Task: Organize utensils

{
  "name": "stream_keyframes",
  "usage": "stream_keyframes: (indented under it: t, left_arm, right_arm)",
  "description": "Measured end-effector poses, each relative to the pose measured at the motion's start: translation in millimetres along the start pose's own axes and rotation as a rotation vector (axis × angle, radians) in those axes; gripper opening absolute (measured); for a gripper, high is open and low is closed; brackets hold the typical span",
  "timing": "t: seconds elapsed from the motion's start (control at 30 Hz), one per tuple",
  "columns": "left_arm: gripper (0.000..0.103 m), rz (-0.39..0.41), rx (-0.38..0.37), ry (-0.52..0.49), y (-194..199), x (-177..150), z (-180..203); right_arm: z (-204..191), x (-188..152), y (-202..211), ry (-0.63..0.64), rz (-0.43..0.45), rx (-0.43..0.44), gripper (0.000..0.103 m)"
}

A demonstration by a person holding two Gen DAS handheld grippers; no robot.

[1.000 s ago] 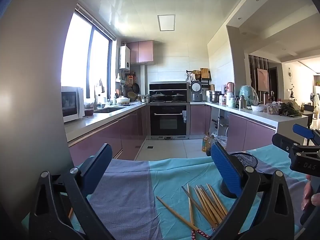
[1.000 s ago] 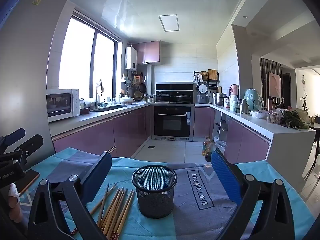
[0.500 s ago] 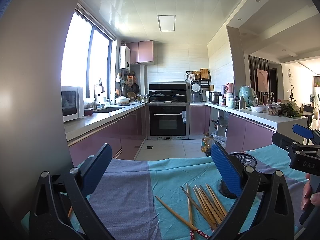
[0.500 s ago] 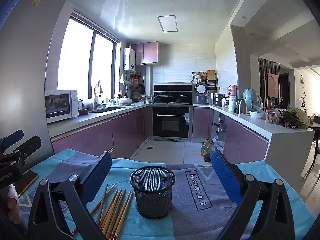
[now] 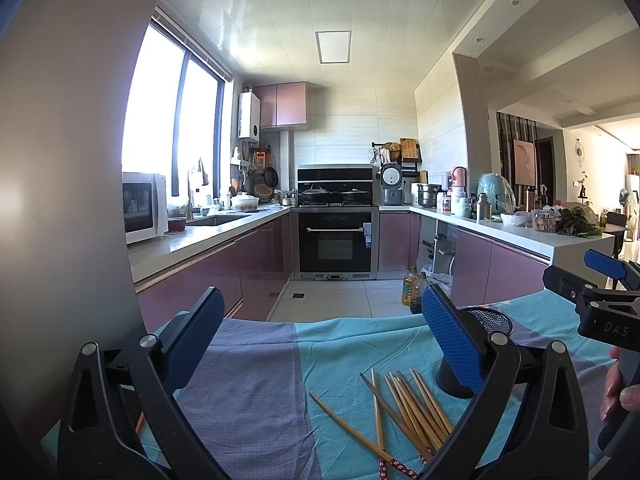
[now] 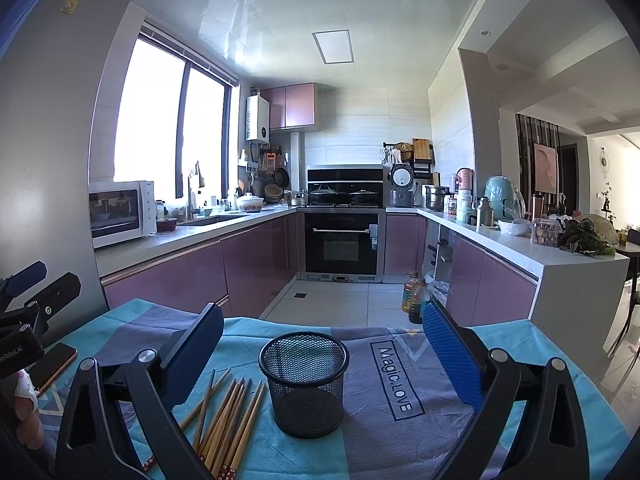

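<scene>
Several wooden chopsticks [image 5: 404, 412] lie loose on the cloth-covered table, and show in the right wrist view [image 6: 230, 420] left of a black mesh cup [image 6: 305, 384]. The cup stands upright and looks empty; in the left wrist view [image 5: 490, 320] my right finger partly hides it. My left gripper [image 5: 320, 320] is open and empty, held above the cloth left of the chopsticks. My right gripper [image 6: 320, 332] is open and empty, with the cup between and beyond its fingers. Each gripper shows at the edge of the other's view.
A teal and purple tablecloth [image 6: 400, 420] covers the table. A phone [image 6: 56, 364] lies at its left edge. Beyond the far table edge is the kitchen floor, with oil bottles [image 6: 414, 294], purple cabinets and a white counter [image 6: 560, 260] on the right.
Both views have drifted slightly; the cup and chopsticks sit a little lower and nearer in the frames. Both grippers stay open and nothing on the table has moved.
</scene>
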State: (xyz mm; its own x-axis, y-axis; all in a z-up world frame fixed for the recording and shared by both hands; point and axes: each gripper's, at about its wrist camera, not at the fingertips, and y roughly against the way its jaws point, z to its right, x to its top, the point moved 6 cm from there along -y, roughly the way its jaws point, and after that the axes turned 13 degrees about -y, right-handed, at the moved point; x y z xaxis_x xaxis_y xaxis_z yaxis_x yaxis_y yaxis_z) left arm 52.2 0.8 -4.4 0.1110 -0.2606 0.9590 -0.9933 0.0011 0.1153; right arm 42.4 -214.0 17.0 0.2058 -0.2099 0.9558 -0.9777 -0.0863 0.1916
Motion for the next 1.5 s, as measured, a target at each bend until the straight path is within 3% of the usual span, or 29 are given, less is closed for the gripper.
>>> stream_keyframes:
  t: [1.5]
  left_arm:
    - [0.097,0.002,-0.006,0.003,-1.2,1.3,0.3]
  right_arm:
    - [1.3,2.0,-3.1,-0.006,0.005,0.002,0.096]
